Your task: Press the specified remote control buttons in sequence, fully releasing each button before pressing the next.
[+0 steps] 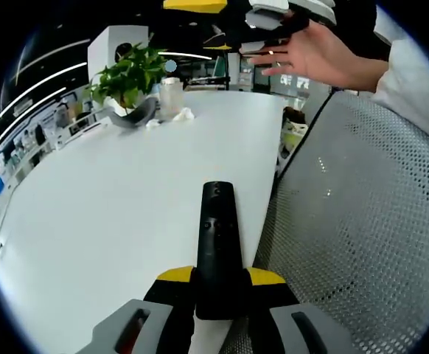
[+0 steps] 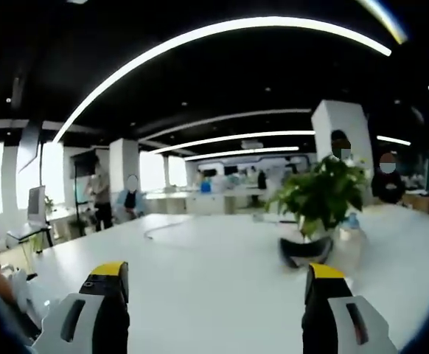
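The remote control (image 1: pixel 219 251) lay on the surface (image 1: pixel 119 221) near its edge; the potted plant (image 1: pixel 128 82) stood far behind it, a mesh chair (image 1: pixel 369 221) beside.

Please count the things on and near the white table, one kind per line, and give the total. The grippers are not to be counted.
Remote control, black, held in the left gripper: 1
Potted plant: 1
Cup: 1
Crumpled white tissues: 2
Mesh chair: 1
White table: 1
Total: 7
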Tool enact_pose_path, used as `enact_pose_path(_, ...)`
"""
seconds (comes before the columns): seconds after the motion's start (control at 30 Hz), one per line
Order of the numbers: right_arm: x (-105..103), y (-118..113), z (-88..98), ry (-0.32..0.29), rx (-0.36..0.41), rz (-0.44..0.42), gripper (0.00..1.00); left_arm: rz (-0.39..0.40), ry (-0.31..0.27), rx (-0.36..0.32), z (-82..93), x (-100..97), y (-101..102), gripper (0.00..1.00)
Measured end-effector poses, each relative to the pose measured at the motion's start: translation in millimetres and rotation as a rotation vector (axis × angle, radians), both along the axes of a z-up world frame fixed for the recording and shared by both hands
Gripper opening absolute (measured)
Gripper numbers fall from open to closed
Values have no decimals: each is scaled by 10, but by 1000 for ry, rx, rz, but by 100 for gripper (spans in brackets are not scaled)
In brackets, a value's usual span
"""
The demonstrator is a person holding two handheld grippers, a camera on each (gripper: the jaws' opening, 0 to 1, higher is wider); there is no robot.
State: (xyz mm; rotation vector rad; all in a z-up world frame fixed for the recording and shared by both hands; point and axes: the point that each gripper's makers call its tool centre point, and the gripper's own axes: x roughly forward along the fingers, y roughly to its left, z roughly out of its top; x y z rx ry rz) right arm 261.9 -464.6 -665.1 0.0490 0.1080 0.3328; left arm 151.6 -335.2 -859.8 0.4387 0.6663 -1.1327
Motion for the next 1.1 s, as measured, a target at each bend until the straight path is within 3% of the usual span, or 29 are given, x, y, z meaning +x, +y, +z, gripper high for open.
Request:
enact_pose_path(0.2,19,-42,56,-35,14,-26,99,1,-1,0,0,3,3,25)
enact_pose_path(0.43,-88,-9,-2,-4,20,-19,99,1,-2,5,3,6,0,25)
enact_pose_path(0.53,-54,20,-61,-4,-10,-12,99,0,-1,9,2,5,-1,25)
enact_pose_path(0.57,-54,38,-101,24,-14,5,99,-3,0,9,0,6,-1,25)
enact_pose_path(0.8,-59,35,-140,41,0,10,99,-6,1,16,2,9,-2,25)
enact_pose_path(1.1,-81,107,-124,20,-37,35,99,9,11,20,3,138,82,25)
